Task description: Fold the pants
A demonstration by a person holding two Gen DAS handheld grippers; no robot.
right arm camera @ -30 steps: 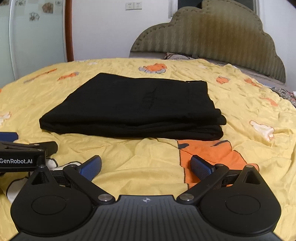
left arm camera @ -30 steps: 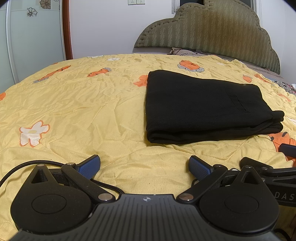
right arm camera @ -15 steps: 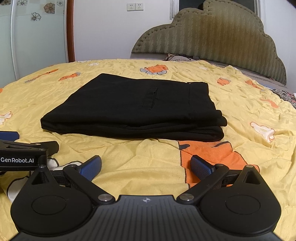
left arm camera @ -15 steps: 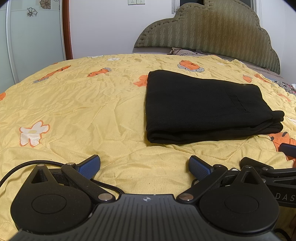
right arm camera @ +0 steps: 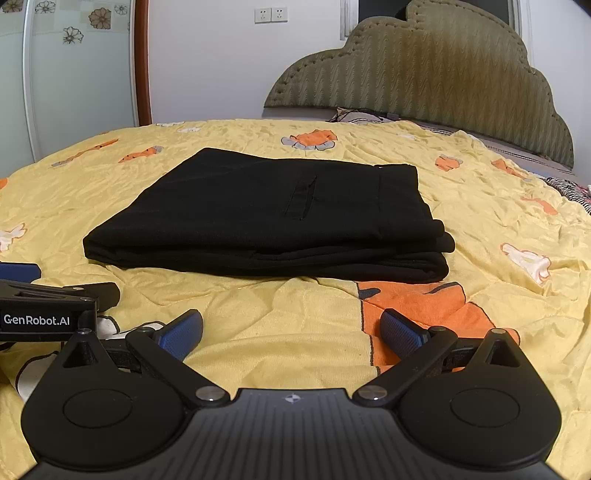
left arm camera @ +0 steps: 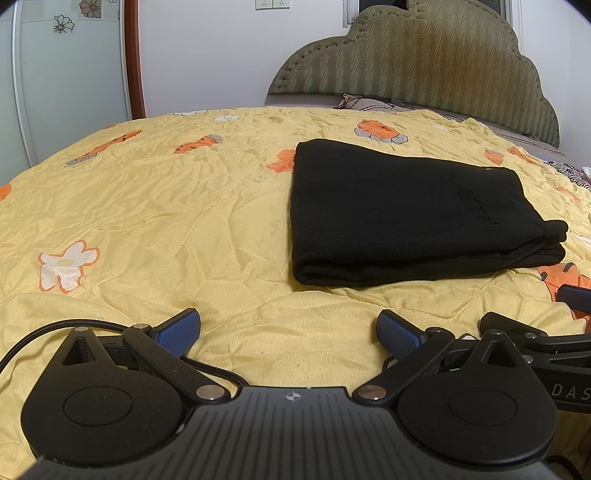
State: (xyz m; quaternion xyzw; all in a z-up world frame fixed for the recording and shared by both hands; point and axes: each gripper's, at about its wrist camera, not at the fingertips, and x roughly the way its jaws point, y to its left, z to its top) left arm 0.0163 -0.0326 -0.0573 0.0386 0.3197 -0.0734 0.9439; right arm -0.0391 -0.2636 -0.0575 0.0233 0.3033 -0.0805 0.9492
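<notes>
Home bedroom. Wide bed under crumpled yellow quilt with orange and white cartoon prints (left arm camera: 155,206); scalloped olive-green padded headboard (left arm camera: 424,70) against white wall; patterned pillow edge (right arm camera: 365,115) just below headboard. Frosted sliding wardrobe door with flower decals (right arm camera: 74,74) at left, reddish wooden frame (right arm camera: 142,62) beside it. White twin wall sockets (right arm camera: 270,15) high on wall.
</notes>
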